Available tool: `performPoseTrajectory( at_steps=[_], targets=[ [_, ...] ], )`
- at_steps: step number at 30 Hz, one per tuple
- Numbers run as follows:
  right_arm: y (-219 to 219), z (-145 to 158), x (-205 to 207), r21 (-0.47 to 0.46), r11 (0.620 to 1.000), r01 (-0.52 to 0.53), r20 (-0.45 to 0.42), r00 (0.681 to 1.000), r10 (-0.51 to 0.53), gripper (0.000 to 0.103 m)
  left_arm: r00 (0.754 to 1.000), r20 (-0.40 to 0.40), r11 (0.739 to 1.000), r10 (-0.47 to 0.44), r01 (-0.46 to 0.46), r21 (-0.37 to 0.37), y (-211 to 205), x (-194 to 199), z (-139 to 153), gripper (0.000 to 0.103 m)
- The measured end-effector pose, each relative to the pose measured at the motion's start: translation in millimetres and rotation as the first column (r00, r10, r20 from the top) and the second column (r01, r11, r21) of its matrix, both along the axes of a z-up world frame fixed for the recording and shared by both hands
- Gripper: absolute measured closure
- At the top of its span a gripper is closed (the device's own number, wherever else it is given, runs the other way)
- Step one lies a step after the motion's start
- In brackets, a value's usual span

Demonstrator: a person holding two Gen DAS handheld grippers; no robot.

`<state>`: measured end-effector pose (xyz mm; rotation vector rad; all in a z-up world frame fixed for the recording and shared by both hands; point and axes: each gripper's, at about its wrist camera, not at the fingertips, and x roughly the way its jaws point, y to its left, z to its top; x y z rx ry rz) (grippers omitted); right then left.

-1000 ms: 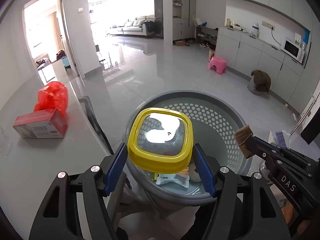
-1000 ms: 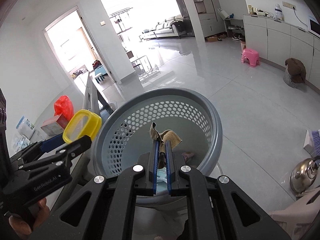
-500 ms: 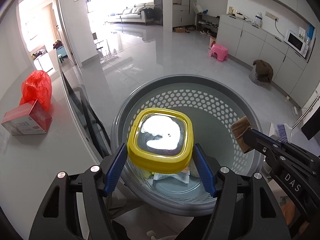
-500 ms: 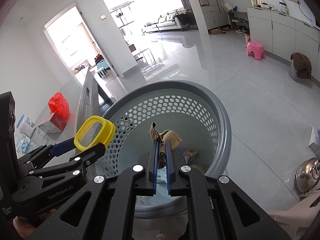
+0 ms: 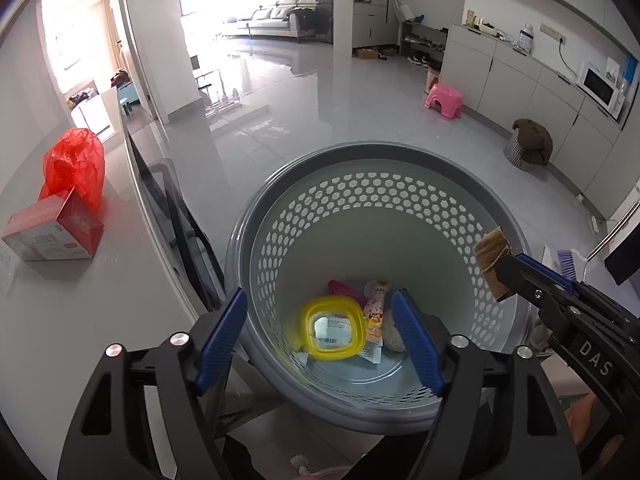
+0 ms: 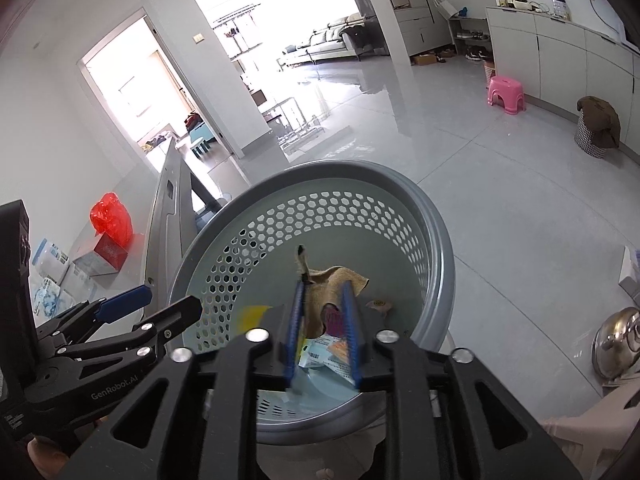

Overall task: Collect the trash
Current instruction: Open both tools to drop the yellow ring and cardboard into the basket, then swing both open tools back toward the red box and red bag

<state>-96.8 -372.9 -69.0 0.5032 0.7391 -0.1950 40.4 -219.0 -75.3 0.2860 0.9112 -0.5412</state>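
A grey perforated basket (image 5: 400, 184) stands on the floor below both grippers; it also shows in the right wrist view (image 6: 436, 240). My left gripper (image 5: 320, 336) is open and empty above it. A yellow-rimmed lid (image 5: 333, 329) lies at the basket bottom among snack wrappers (image 5: 374, 312). My right gripper (image 6: 323, 312) has its jaws parted, and a brown crumpled paper (image 6: 326, 286) sits loosely between them over the basket. That paper (image 5: 491, 254) also shows at the right gripper's tip in the left wrist view.
A grey table (image 5: 60, 320) on the left carries a red plastic bag (image 5: 74, 164) and a red box (image 5: 52, 232). A pink stool (image 5: 444, 101) and a covered bin (image 5: 528, 148) stand on the glossy floor. A metal kettle (image 6: 616, 340) sits at the right.
My left gripper opened and the yellow lid dropped into the basket. My right gripper's jaws parted around the brown paper.
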Motion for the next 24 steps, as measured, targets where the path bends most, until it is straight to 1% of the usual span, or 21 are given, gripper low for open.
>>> performPoseTrajectory(
  at_steps=[1, 9, 11, 13, 24],
  targets=[
    [0, 1, -1, 0.0, 1.0, 0.005, 0.007, 1.0, -0.005, 0.07, 1.0, 0.001, 1.0, 0.001, -0.001, 0.0, 2, -1, 0, 0.029],
    [0, 2, -3, 0.004, 1.0, 0.004, 0.008, 1.0, -0.004, 0.066, 1.0, 0.004, 1.0, 0.013, -0.013, -0.005, 8, -1, 2, 0.029],
    [1, 3, -4, 0.002, 1.0, 0.002, 0.006, 1.0, -0.002, 0.061, 1.0, 0.006, 1.0, 0.015, -0.015, -0.003, 9, -1, 4, 0.029],
    [1, 4, -6, 0.003, 1.0, 0.003, 0.01, 1.0, -0.003, 0.058, 1.0, 0.008, 1.0, 0.017, -0.017, -0.002, 9, -3, 4, 0.029],
    [5, 13, -16, 0.002, 1.0, 0.02, 0.026, 0.999, -0.02, 0.049, 0.999, 0.011, 0.999, 0.038, -0.038, -0.012, 22, -5, 10, 0.024]
  ],
)
